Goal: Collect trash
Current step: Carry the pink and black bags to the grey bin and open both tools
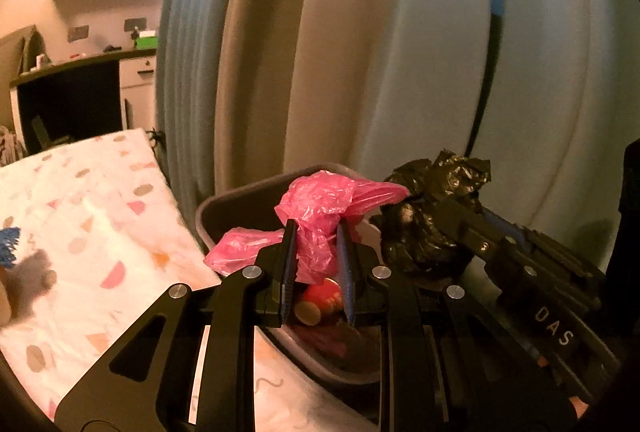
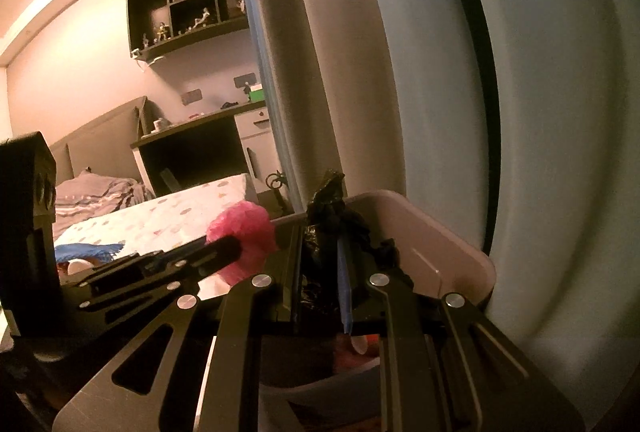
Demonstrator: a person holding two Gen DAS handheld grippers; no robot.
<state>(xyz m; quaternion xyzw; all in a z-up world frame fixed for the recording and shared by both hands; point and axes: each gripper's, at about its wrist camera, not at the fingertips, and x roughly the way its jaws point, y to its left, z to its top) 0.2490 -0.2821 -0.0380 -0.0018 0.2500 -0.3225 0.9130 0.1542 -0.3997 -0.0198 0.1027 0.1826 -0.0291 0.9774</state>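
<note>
Pink bag (image 1: 320, 220), black bag (image 1: 428, 216), grey bin (image 2: 460, 244), confetti-patterned sheet (image 1: 88, 216).

Crinkled glossy pink plastic bag (image 1: 316, 216)

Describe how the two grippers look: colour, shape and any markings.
Both are matt black, with flat cut-out linkage arms joined by round silver pivot pins. The left gripper has blue pads on its narrow fingers. The right gripper is built alike, and its side carries white letters "DAS".
</note>
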